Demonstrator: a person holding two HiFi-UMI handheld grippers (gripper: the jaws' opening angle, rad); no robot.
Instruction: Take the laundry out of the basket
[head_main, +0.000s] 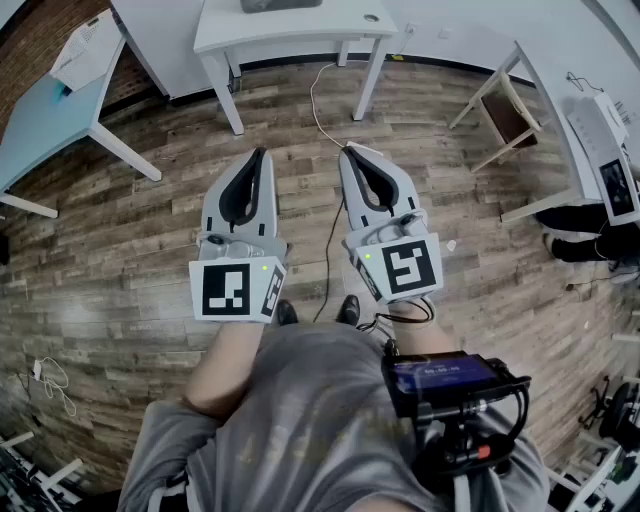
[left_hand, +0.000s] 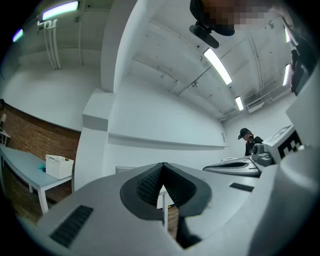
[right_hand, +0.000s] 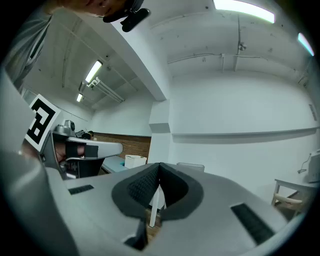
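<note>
Two grippers side by side over wood-plank floor (head_main: 150, 250) in head view: left gripper (head_main: 262, 153) and right gripper (head_main: 349, 150) both point toward white surface (head_main: 290, 35) ahead; dark object (head_main: 280, 4) on it, cut by frame edge.

Left gripper view: jaws pressed together, nothing between; white box (left_hand: 59, 166) on pale blue surface (left_hand: 22, 172) at left.

Right gripper view: jaws clenched, empty; pale container rim (right_hand: 190, 166) just above them.

No view lets laundry or basket be identified.
</note>
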